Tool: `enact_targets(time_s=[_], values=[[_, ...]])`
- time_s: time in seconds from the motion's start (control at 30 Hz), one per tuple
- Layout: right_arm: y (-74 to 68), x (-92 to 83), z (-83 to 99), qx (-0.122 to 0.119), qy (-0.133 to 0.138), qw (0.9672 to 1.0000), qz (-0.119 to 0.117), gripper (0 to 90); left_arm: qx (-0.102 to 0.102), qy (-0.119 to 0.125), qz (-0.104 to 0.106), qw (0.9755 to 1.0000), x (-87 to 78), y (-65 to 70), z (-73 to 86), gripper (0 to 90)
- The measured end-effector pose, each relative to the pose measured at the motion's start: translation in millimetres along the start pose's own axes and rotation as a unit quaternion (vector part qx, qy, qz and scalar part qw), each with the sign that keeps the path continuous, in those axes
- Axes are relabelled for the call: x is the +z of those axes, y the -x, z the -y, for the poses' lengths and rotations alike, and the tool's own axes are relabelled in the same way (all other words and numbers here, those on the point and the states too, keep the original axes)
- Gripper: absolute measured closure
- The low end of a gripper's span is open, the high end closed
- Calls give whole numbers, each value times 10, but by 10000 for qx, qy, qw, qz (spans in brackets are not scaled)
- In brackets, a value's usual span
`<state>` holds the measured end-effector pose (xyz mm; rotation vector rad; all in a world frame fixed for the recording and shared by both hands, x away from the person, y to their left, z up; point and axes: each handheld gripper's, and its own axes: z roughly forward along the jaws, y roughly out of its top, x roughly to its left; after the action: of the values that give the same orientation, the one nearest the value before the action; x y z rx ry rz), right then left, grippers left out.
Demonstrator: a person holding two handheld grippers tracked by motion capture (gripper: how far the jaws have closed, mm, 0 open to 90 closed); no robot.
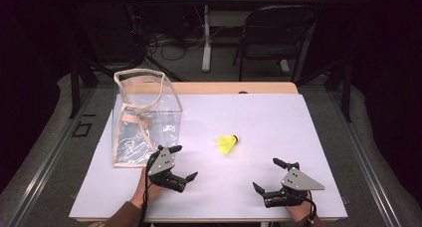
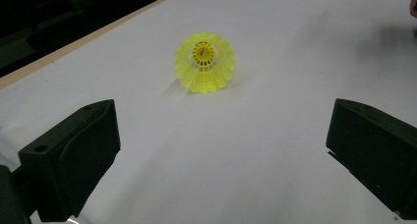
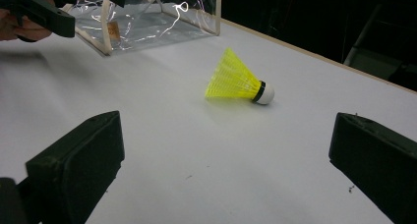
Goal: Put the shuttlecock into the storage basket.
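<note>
A yellow plastic shuttlecock [image 1: 228,143] with a white cork tip lies on its side near the middle of the white table [image 1: 268,117]. A clear plastic bag [image 1: 144,115] with beige trim stands upright at the table's left. My left gripper [image 1: 183,162] is open, just right of the bag's front and left of the shuttlecock [image 2: 204,62], whose open skirt faces it. My right gripper [image 1: 268,175] is open near the front right, with the shuttlecock [image 3: 238,80] ahead of it and nothing between its jaws.
The bag [image 3: 147,17] and the other hand's gripper [image 3: 44,10] show at the far left of the right gripper view. Beyond the table's wooden far edge [image 1: 234,87] stand a black folding chair [image 1: 276,33] and a white table leg [image 1: 206,38].
</note>
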<state>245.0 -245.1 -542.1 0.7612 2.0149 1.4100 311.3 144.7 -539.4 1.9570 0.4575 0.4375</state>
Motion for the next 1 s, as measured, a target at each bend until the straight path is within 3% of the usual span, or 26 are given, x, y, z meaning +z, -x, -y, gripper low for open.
enact_targets(time_s=[0.27,0.6,1.0], values=[[6,-1,3,17,-4,10000,-6,0,54,-48,43,10000,103,-43,-119,0],[0,6,4,7,-11,10000,-23,0,84,-257,246,9993,298,-103,-223,0],[-3,16,8,12,-52,10000,-52,0,-32,-390,386,9985,520,-224,-373,0]])
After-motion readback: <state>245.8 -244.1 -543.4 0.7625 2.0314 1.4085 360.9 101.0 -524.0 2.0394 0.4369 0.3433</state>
